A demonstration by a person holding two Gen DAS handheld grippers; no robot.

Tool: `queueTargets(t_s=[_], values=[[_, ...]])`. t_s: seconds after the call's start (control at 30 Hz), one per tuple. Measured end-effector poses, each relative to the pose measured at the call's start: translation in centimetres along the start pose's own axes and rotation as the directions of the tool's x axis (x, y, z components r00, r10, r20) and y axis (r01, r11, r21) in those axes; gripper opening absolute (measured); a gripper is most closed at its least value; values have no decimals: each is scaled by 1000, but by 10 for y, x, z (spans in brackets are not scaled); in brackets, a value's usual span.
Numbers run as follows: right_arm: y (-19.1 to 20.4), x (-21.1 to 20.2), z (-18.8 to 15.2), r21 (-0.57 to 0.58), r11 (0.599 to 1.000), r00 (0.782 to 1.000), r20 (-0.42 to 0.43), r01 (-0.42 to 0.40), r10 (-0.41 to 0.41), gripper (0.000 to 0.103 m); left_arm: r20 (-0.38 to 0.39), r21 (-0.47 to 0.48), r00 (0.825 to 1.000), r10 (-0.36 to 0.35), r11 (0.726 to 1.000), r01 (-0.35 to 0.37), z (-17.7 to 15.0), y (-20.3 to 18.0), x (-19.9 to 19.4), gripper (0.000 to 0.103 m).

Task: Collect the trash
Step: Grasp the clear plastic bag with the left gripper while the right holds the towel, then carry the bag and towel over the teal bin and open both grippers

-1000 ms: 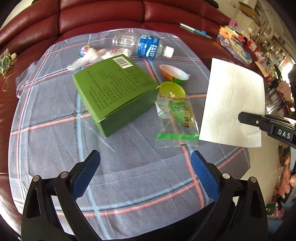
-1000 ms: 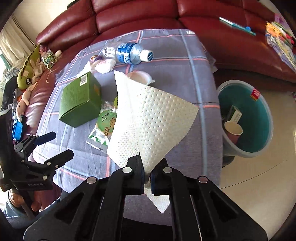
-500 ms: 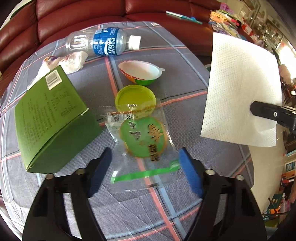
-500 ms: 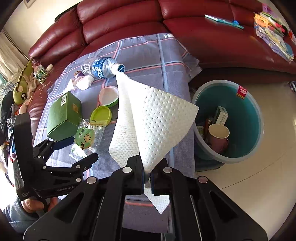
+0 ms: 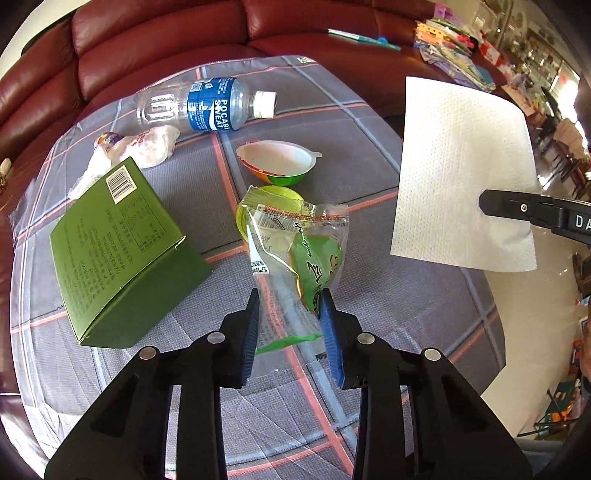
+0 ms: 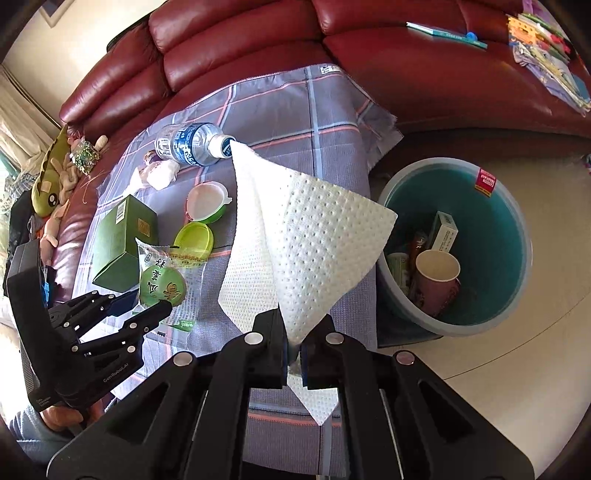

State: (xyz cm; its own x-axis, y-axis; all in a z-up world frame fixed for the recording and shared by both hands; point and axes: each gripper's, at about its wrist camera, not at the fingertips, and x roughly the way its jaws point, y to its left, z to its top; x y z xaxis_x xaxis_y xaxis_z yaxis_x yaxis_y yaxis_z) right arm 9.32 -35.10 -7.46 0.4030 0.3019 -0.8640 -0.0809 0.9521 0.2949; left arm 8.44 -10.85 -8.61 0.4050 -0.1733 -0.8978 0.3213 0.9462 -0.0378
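On the tablecloth (image 6: 280,110), the box (image 6: 122,240) lies left of the wrapper (image 6: 166,280); bin (image 6: 495,317) right.

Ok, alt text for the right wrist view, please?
The right gripper pinches a white paper towel above the plaid cloth, beside a teal bin on the floor. At left, the left gripper closes on a snack wrapper.

The snack wrapper (image 5: 295,251) at the middle of the left wrist view is clear, glossy, crinkled plastic film. The paper towel (image 5: 461,170) at right is matt white paper with a dimpled emboss. The green box (image 5: 122,251) at left is matt cardboard. The bottle (image 5: 199,103) near the top is clear, shiny plastic. A woven plaid cloth (image 5: 388,295) covers the bench, and the sofa (image 5: 166,33) behind is glossy red leather. The bin (image 6: 495,221) at the right of the right wrist view is smooth teal plastic.
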Motion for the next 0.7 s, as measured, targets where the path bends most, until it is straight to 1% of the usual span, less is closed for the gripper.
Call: queueTargets(t_s=[0.23,0.4,0.57,0.7], values=[[-11,-13,3,23,1000,999,37,-6,5,5,54,-5,999,0,1000,0,4,-1,-28,30],[-29,-26,7,61,998,997,72,1,-5,5,92,7,996,-10,1000,10,16,-7,-45,30],[-53,-43,13,102,995,993,117,14,-26,5,108,54,993,-45,998,40,39,-31,-47,30],[-83,-59,20,151,987,986,147,49,-72,5,117,118,990,-80,991,66,61,-63,-40,30]])
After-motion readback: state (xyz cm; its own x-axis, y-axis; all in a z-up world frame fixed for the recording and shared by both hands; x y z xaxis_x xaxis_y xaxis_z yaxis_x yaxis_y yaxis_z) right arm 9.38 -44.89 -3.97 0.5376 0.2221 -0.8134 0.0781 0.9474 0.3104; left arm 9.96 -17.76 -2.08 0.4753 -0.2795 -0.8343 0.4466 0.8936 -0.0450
